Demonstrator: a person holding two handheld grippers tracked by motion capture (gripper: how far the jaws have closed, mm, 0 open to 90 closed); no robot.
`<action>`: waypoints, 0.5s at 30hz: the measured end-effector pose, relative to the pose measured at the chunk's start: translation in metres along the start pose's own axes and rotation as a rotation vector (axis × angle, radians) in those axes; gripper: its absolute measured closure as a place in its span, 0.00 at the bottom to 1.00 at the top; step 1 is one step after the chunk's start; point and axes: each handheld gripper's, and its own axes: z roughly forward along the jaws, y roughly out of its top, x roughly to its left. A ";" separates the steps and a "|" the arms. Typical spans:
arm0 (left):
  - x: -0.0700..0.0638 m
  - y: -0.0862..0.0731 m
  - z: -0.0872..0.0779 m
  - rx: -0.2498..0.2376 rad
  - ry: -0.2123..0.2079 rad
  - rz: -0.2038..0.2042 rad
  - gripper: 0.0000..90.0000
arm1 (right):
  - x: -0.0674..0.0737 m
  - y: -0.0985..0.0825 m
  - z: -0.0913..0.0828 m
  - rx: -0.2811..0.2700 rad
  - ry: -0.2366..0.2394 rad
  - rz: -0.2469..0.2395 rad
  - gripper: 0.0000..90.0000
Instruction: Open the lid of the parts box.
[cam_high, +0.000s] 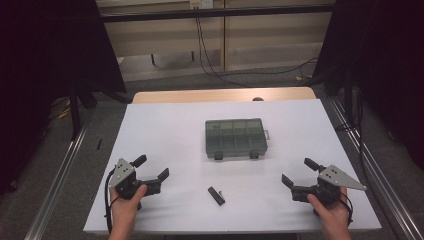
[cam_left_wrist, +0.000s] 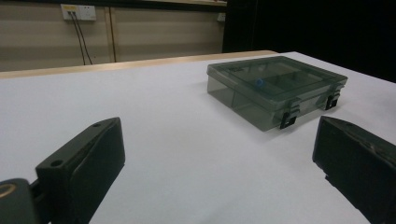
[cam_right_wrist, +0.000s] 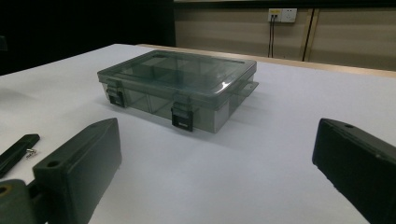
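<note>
The smoky clear compartment box (cam_high: 235, 137) lies lid-closed at the middle of the white surface (cam_high: 165, 125), well apart from both. The left hand-held gripper (cam_high: 152, 168) and the right hand-held gripper (cam_high: 299, 172) rest near the front corners, jaws wide, holding nothing. 2 black latches face the front edge. A small black stick (cam_high: 216, 195) lies near the front edge; its details are hard to make out.

On the white-covered desk (cam_high: 165, 125), a closed smoky-grey clear plastic compartment box (cam_high: 235, 137) sits mid-desk toward the far edge, and a small flat black stick (cam_high: 216, 195) lies near the near edge. Bare surface runs from the left hand-held gripper (cam_high: 152, 167) and the right hand-held gripper (cam_high: 299, 171) to the box.
</note>
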 end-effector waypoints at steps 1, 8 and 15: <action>0.000 0.000 0.000 0.002 -0.006 0.002 0.03 | 0.000 0.000 0.000 0.000 0.000 0.000 0.01; -0.001 0.001 0.003 0.017 -0.013 -0.007 0.02 | 0.000 0.002 0.001 0.001 -0.011 -0.007 0.01; -0.004 0.002 0.009 0.028 -0.027 -0.006 0.02 | -0.001 0.004 0.002 0.004 -0.015 -0.011 0.02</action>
